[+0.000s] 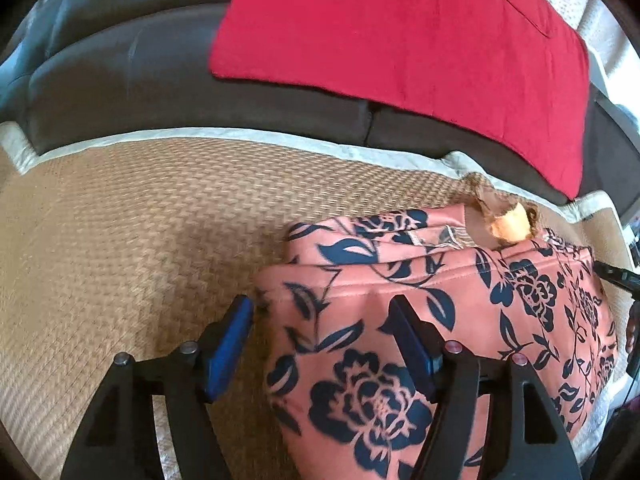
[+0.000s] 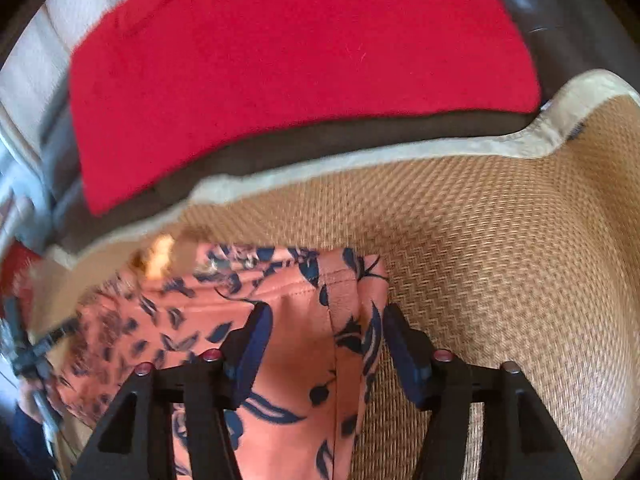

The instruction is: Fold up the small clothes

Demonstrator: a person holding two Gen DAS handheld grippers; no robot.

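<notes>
1. Underneath everything lies a tan woven mat (image 1: 132,240) with a pale cloth border, spread over a dark grey sofa seat (image 1: 132,92); the border runs along the mat's far edge in both views.
2. Beyond the mat, one red cloth (image 1: 400,40) is draped flat across the sofa cushions.
3. One salmon-pink garment (image 1: 360,320) with a dark blue flower print lies folded on the mat, with a small tan and brown scrap (image 1: 508,220) at its far edge.
4. Seen from the left wrist, the left gripper (image 1: 320,312) has its jaws set apart over the garment's left edge: one blue pad is just off the cloth above the mat, the other is over the cloth. No pinch on the fabric shows.
5. Seen from the right wrist, the right gripper (image 2: 326,320) straddles the garment's right edge with a narrower gap, a ridge of cloth standing between the pads; neither pad clearly presses it.
6. Count: two grippers, one garment, one red cloth, one mat.
</notes>
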